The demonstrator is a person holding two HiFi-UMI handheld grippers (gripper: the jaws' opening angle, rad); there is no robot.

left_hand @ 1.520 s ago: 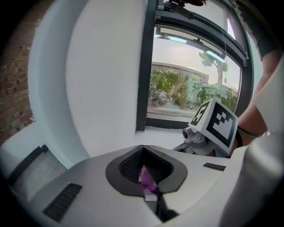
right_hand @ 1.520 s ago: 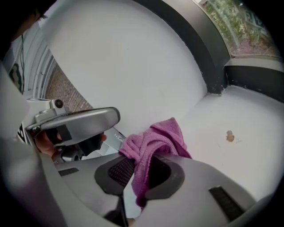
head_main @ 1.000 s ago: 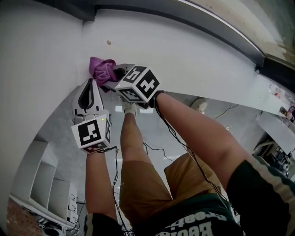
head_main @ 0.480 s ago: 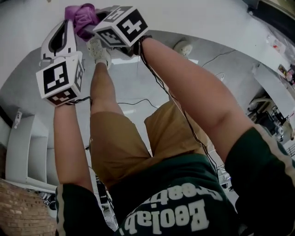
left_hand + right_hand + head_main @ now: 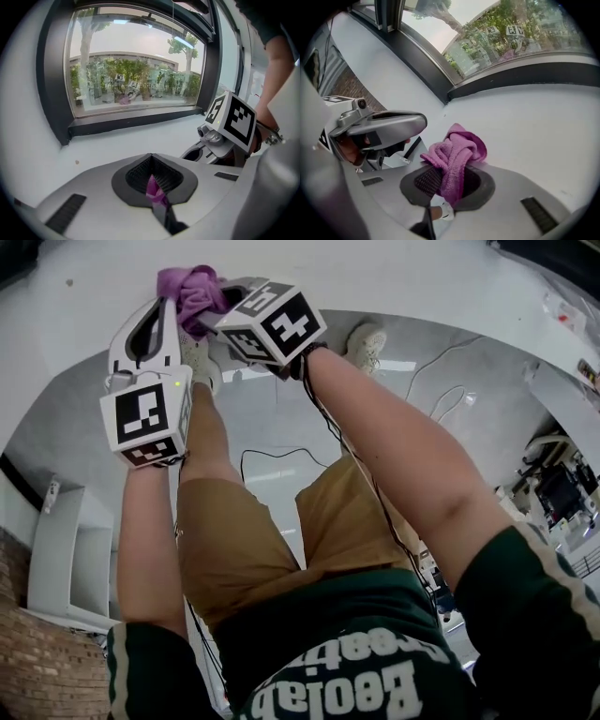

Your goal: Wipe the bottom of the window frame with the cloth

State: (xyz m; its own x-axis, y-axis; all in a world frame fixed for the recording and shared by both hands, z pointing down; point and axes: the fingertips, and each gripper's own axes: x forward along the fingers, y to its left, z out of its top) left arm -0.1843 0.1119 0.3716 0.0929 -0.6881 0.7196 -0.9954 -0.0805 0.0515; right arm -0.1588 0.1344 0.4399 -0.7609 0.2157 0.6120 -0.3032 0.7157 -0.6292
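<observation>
A crumpled purple cloth (image 5: 190,285) is pinched in my right gripper (image 5: 221,300), which is shut on it. In the right gripper view the cloth (image 5: 457,152) bulges up out of the jaws, just above the white sill (image 5: 534,122). Close on its left is my left gripper (image 5: 161,304), its jaws shut. In the left gripper view a purple sliver (image 5: 153,187) shows in the slit between the jaws. Whether it is pinched there I cannot tell. The dark bottom rail of the window frame (image 5: 136,119) runs beyond the sill (image 5: 140,140). It also appears in the right gripper view (image 5: 525,77).
The frame's dark left upright (image 5: 49,93) meets the bottom rail at a corner. Below the sill are the person's legs, shoes (image 5: 367,338) and grey floor with cables (image 5: 441,381). A white shelf unit (image 5: 56,549) stands at the lower left.
The head view has swung down, so the sill now sits at the very top. Both grippers stay side by side, with the cloth still in the right one.
</observation>
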